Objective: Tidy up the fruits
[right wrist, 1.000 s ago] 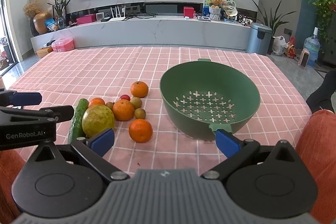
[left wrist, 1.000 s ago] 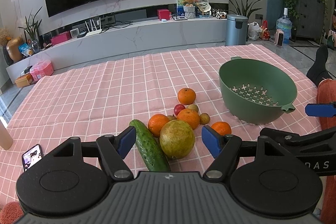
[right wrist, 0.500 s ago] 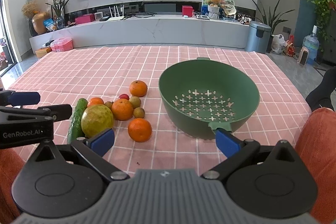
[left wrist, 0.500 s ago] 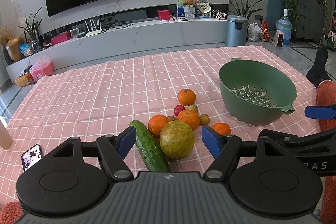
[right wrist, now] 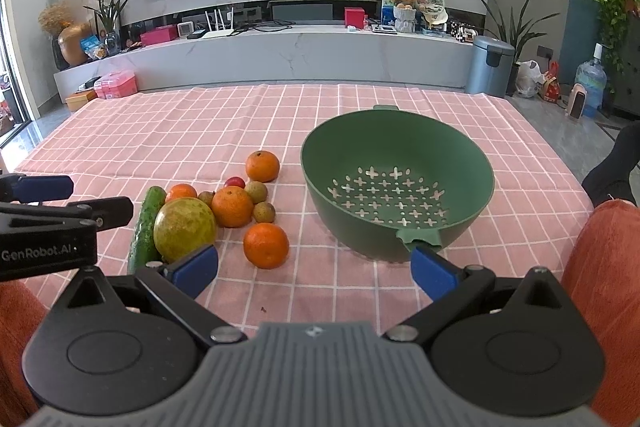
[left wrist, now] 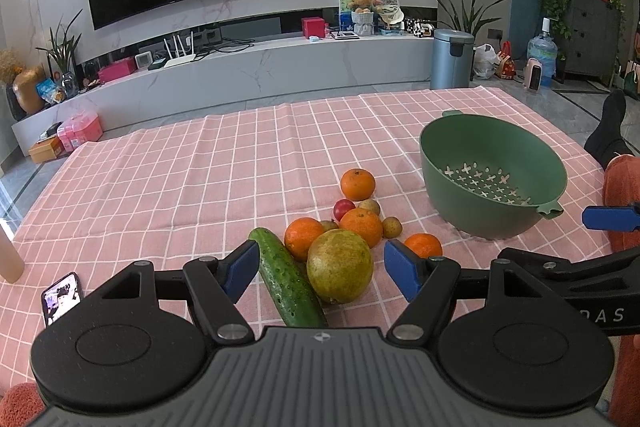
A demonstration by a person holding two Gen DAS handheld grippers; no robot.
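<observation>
Bare cloth [right wrist: 340, 287] lies before the colander [right wrist: 472, 163]; fruit pile [right wrist: 224, 211] crowds its left.

Fruit heaped ahead of my left gripper [left wrist: 322, 269], colander off to the right.

My jaws stood wide, holding nothing, with the big yellow-green fruit [left wrist: 340, 266] and the cucumber [left wrist: 286, 281] lying between the blue pads [left wrist: 400, 269] on the pink checked cloth [left wrist: 180, 183]. Behind them sat four oranges [left wrist: 358, 183], a red fruit [left wrist: 344, 209] and some small brown ones [left wrist: 392, 227]. The green colander [left wrist: 492, 171] stood empty, apart from the pile. A phone [left wrist: 60, 297] lay at the lower left. My right gripper's blue tip [left wrist: 610, 218] showed at the right edge.
</observation>
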